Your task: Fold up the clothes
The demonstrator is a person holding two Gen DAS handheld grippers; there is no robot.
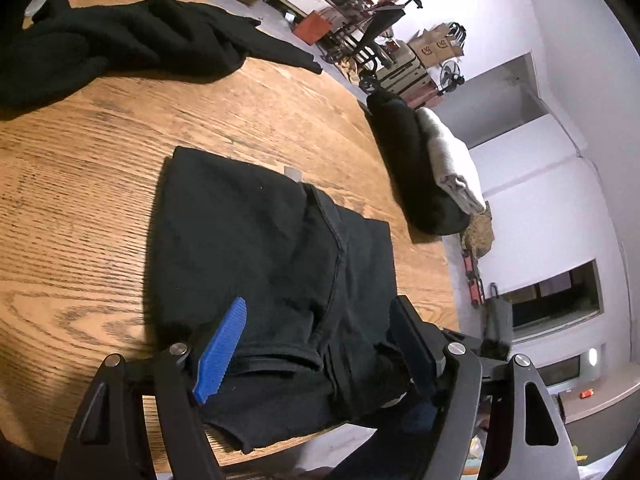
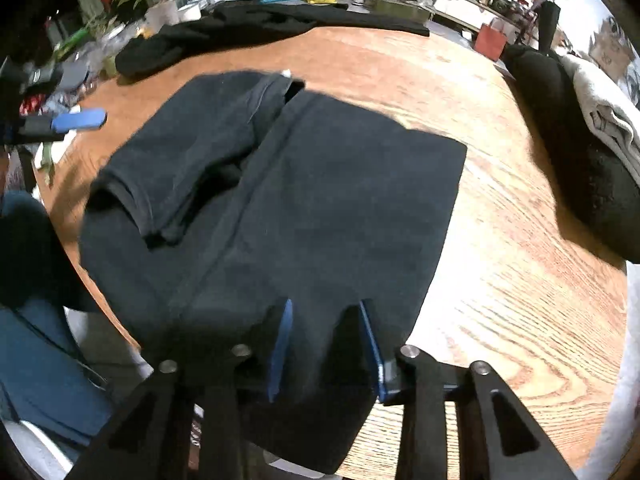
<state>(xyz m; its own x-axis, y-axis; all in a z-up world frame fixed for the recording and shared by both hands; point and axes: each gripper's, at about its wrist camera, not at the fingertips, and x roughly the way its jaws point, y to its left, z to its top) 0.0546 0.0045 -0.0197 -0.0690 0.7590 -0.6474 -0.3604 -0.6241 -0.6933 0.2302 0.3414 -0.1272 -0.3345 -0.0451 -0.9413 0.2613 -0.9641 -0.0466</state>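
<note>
Right wrist view: the dark folded T-shirt lies whole on the wooden surface, 1 sleeve folded over its left half, near hem overhanging the edge. This view alone catches the left hand-held gripper as a blue pad at the far left and blue-jeaned legs below the edge.

Left wrist view: only this one shows the wall openings and the cardboard boxes against the wall. Both views show an unfolded black garment at the far side and a stack of folded clothes, grey on black, at the right edge.

Left hand-held gripper: jaws wide, straddling the shirt's near edge, pads not pressing it.

Right hand-held gripper: jaws narrow, fabric between the blue pads; grip or mere contact cannot be told.
</note>
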